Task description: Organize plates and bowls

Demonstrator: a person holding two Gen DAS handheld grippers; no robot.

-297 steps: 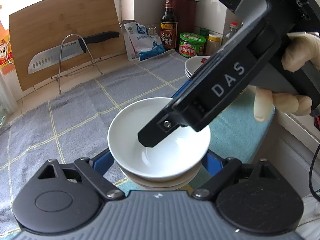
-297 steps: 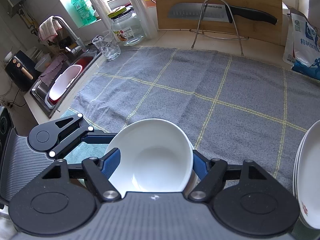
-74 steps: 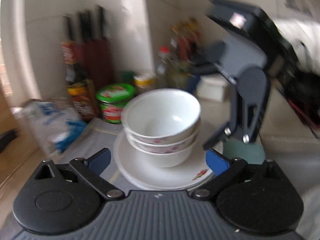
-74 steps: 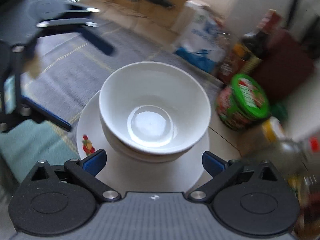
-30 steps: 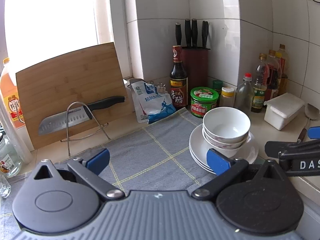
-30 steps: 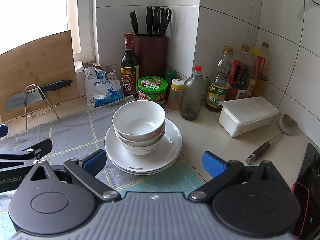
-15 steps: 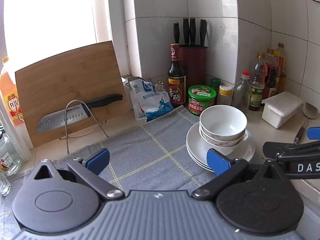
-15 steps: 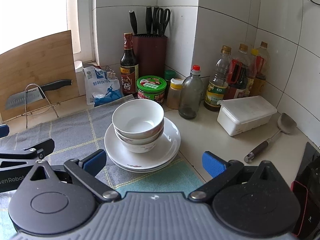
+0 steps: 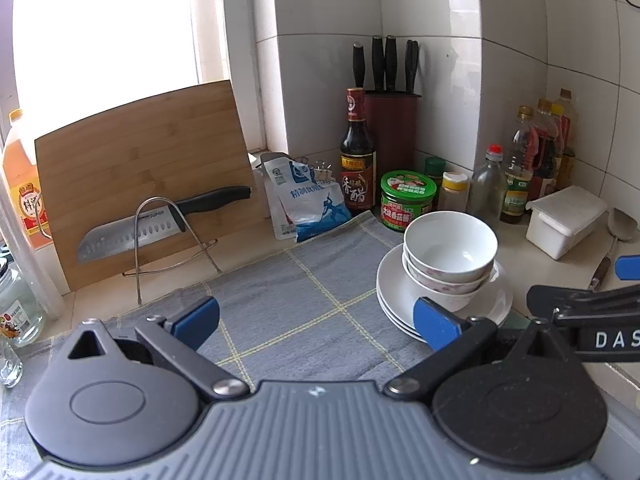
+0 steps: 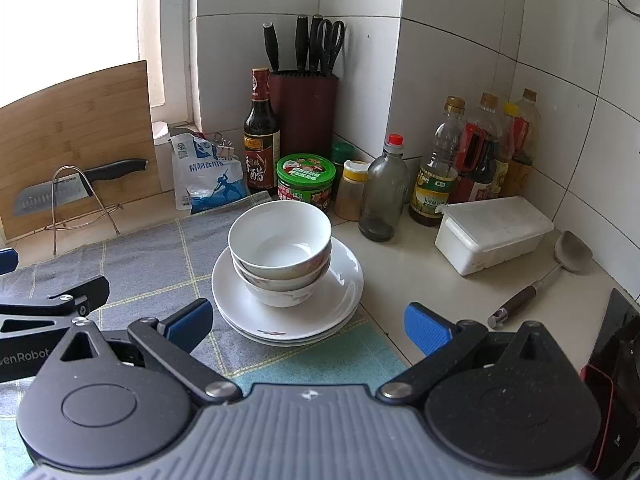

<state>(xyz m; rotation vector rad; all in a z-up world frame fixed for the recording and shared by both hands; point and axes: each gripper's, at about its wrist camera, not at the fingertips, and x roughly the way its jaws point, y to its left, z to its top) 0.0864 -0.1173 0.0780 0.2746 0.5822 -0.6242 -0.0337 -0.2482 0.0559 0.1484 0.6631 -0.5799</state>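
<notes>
Both grippers are spread wide with nothing in them. The bowl stack (image 10: 280, 256) sits nested on the plates (image 10: 340, 300) at the towel's (image 9: 304, 300) far right corner on the counter (image 10: 420, 280), dead ahead of the right gripper (image 10: 306, 326) and off right of the left gripper (image 9: 316, 318), so right's nearer. Readable: "SUPOR" on the cleaver (image 9: 132, 236), "DAS" on the other gripper's body.

Glossy ceramic bowls (image 10: 280, 248), woven cloth towel (image 10: 160, 264)
</notes>
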